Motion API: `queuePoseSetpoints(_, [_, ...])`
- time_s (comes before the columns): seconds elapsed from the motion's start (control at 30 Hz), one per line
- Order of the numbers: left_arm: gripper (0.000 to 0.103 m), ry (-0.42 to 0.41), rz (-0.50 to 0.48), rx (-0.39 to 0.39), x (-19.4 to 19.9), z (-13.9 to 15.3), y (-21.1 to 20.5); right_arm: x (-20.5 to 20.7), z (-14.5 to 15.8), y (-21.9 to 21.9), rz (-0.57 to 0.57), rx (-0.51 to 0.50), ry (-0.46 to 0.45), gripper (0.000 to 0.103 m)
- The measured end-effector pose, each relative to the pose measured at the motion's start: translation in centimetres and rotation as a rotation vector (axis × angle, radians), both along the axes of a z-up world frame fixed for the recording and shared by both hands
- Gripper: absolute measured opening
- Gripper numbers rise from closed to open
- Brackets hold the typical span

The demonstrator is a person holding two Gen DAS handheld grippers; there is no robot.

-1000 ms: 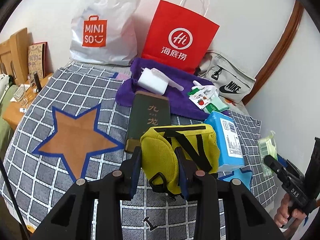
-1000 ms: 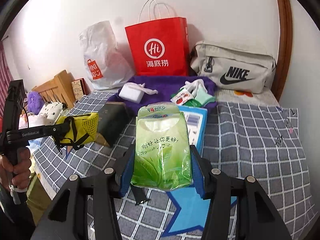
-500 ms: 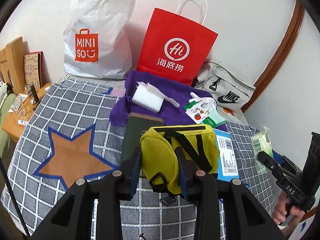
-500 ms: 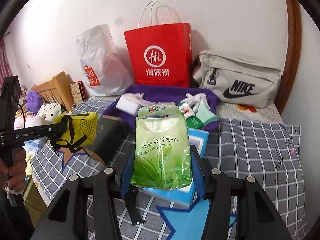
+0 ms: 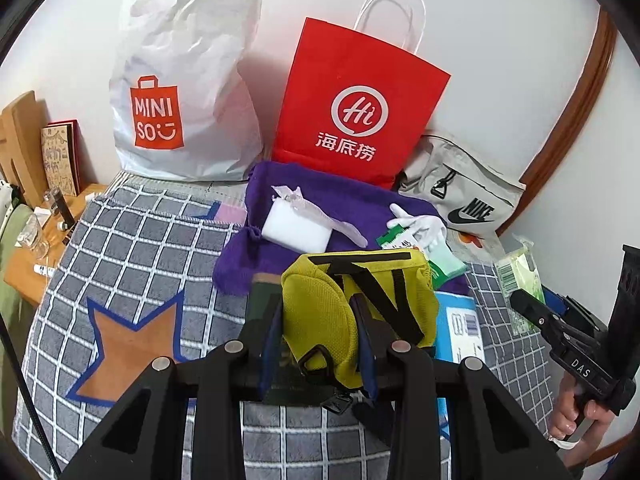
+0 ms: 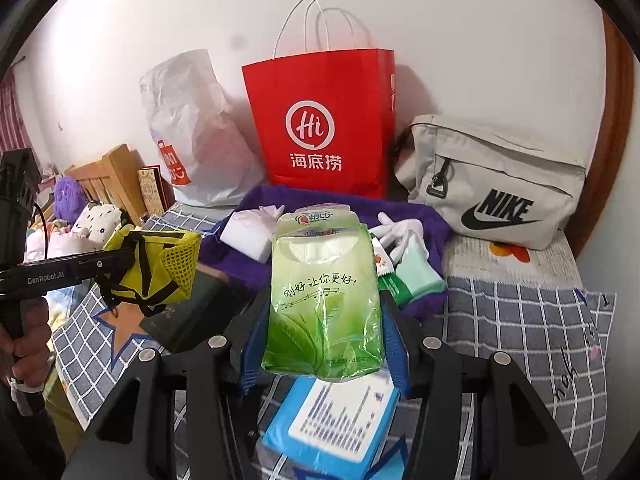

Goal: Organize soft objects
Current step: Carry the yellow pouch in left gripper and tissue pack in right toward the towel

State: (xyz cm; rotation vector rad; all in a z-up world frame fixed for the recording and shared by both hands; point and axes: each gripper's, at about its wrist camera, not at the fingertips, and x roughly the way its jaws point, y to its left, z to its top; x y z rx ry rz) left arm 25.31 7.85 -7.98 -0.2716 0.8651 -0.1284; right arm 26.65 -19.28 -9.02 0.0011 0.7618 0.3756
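I have both loads lifted clear of the bed point(image 5: 132, 240). My left gripper point(image 5: 318, 334) is closed about a quarter of its travel on the yellow pouch point(image 5: 356, 300); my right gripper point(image 6: 322, 320) is clamped near half width on the green tissue pack point(image 6: 324, 292). Both items hang above the checked blanket, neither touching it.

Step in hand, as I judge it: carrying both soft items toward the bags at 12 o'clock. The next move calls for choosing a container and clearing its rim before release; the red paper bag point(image 6: 320, 120) stands upright, but I cannot see its mouth.

Clearances: the purple towel point(image 5: 340, 200) with its clutter lies directly ahead, the blue box point(image 6: 332, 424) directly below the right load. Open blanket lies at 9 o'clock in the left view and 3 o'clock in the right view; the bed edge is close at 8 o'clock.
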Motion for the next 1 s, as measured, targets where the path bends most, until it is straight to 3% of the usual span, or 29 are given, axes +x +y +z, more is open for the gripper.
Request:
queuePoseSetpoints(0.4, [0.032,0.023,0.006,0.024,4.9,-1.2,-0.5,6.1,-1.0,0.2,0.006,-0.034,0.01,0.051])
queuePoseSetpoints(1.0, [0.032,0.088,-0.054,0.108,12.9,-4.7,-2.9,12.5,-6.6,0.7,0.05,-0.078,0.128,0.051])
